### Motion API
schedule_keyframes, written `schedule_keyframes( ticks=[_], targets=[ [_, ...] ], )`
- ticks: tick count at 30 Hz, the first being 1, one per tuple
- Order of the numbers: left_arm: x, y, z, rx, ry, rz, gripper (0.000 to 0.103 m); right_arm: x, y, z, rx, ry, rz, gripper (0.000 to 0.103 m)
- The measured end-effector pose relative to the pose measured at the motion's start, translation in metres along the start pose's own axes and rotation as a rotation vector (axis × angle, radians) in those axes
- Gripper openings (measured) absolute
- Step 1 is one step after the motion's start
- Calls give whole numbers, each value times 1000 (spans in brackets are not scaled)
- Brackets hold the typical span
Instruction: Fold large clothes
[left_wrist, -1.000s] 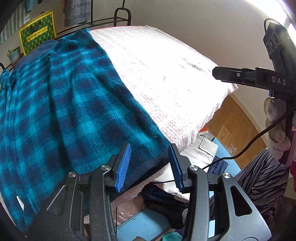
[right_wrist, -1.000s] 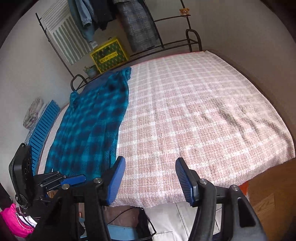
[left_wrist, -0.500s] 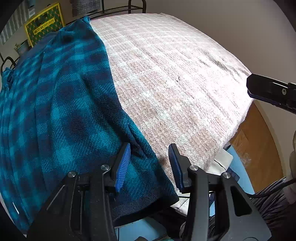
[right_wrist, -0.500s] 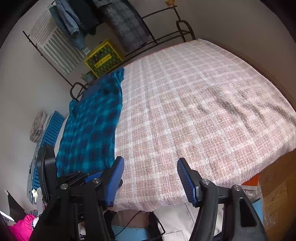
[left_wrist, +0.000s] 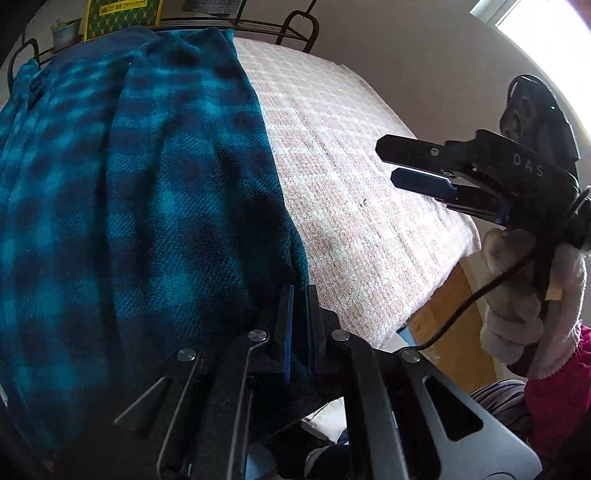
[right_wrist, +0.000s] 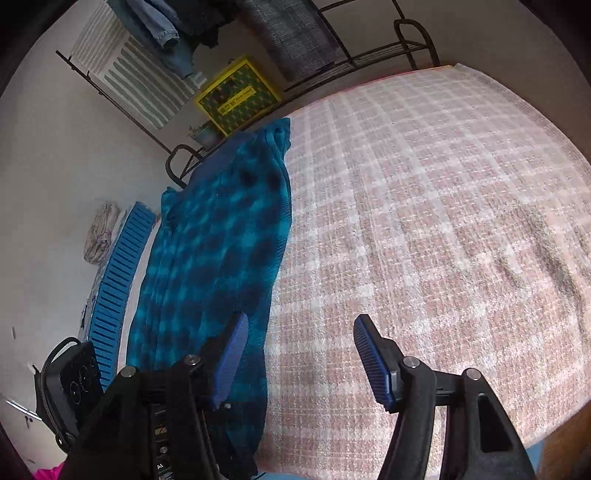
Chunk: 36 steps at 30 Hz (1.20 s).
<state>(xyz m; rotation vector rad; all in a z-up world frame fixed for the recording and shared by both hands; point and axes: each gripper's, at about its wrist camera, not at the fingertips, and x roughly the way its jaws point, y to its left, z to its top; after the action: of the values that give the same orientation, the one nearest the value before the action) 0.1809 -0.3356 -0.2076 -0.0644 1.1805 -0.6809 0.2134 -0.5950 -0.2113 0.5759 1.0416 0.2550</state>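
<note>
A large teal and dark blue plaid fleece garment (left_wrist: 147, 192) lies lengthwise along the left side of the bed; it also shows in the right wrist view (right_wrist: 218, 258). My left gripper (left_wrist: 298, 295) is shut on the garment's near right corner at the bed's front edge. My right gripper (right_wrist: 299, 343) is open and empty, hovering above the near edge of the bed, with its left finger over the garment's right edge. It also shows at the right in the left wrist view (left_wrist: 413, 166).
The bed carries a pink and white checked cover (right_wrist: 424, 221). A black metal rack (right_wrist: 369, 48) with hanging clothes and a yellow box (right_wrist: 236, 96) stands behind the bed. A blue slatted panel (right_wrist: 118, 280) lies left of the bed. Wooden floor (left_wrist: 450, 332) shows at the right.
My left gripper has closed on the garment's near corner; it was open before. My right gripper has moved forward over the bed and stays open.
</note>
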Motion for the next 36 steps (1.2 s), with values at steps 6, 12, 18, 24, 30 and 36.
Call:
schedule_keyframes(
  ticks=[6, 12, 18, 24, 30, 36],
  targets=[
    [-21, 10, 2, -30, -35, -38, 2, 57, 0, 35, 53, 38, 68, 65],
    [-33, 12, -3, -28, -45, -55, 2, 111, 1, 61, 77, 89, 85, 62],
    [-32, 23, 2, -47, -43, -62, 2, 141, 23, 78, 20, 156, 50, 48],
    [-34, 27, -4, -47, -44, -64, 2, 154, 51, 91, -78, 233, -23, 23],
    [-35, 28, -5, -35, -52, -70, 2, 157, 82, 97, -188, 263, -149, 8],
    [-43, 31, -9, -22, -62, -83, 0, 156, 105, 104, -251, 264, -247, 6]
  ],
)
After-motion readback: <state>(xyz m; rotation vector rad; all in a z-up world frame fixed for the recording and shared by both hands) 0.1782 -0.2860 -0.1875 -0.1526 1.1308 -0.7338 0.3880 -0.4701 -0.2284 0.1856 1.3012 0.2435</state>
